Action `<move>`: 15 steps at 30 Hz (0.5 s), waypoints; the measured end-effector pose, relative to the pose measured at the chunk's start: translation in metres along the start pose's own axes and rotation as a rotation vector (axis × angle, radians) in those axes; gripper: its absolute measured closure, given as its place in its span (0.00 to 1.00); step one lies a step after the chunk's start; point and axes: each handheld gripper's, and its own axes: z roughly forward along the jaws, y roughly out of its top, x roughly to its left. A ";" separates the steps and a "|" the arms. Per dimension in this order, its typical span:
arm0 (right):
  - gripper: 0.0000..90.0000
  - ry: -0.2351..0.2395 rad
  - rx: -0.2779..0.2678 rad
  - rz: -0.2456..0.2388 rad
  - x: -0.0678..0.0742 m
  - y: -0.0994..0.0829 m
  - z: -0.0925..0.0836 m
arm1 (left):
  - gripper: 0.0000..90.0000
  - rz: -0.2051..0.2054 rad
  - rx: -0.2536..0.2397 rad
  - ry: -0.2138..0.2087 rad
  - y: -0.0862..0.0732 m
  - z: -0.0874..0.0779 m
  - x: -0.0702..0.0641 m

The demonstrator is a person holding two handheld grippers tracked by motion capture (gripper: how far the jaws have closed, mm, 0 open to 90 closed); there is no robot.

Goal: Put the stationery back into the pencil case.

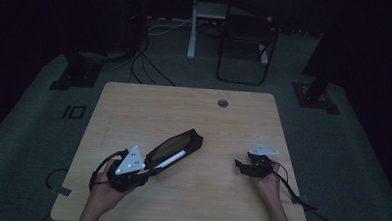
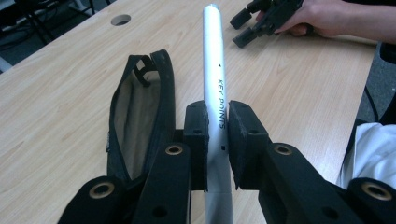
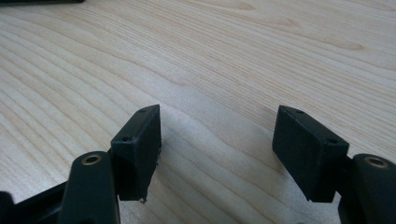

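On the left of the table (image 1: pixel 134 108) the left gripper (image 2: pixel 217 128) pinches a white pen (image 2: pixel 214 70). Its two pads press the pen from both sides, low on its body, so most of the pen sticks out in front. That leaves a long free end to aim with. The pen has "KEY POINTS" written on it.

Just beside the pen lies a black pouch (image 2: pixel 140 107). It rests flat on the wood with its mouth open, and you can see the tan inside. In the high view the pen (image 1: pixel 171 161) lies along the open pouch (image 1: pixel 177 143), with its tip over the edge. The pen looks ready to go into the pouch, and the open mouth makes that easy.

On the right, well apart from the pouch, the right gripper (image 3: pixel 217 140) rests low over bare wood. Its jaws are spread wide and there is nothing between them. The right hand (image 1: pixel 267 182) sits on the table, likely waiting out of the way, or ready to hold the pouch steady if it slides.
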 end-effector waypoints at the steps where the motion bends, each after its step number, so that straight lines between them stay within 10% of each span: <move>1: 0.36 0.000 0.000 0.000 0.000 0.000 0.000 | 0.88 0.000 -0.003 0.000 0.001 0.000 0.000; 15: 0.36 0.000 0.000 0.000 0.000 0.000 0.000 | 0.88 -0.019 -0.047 0.015 0.006 0.001 0.012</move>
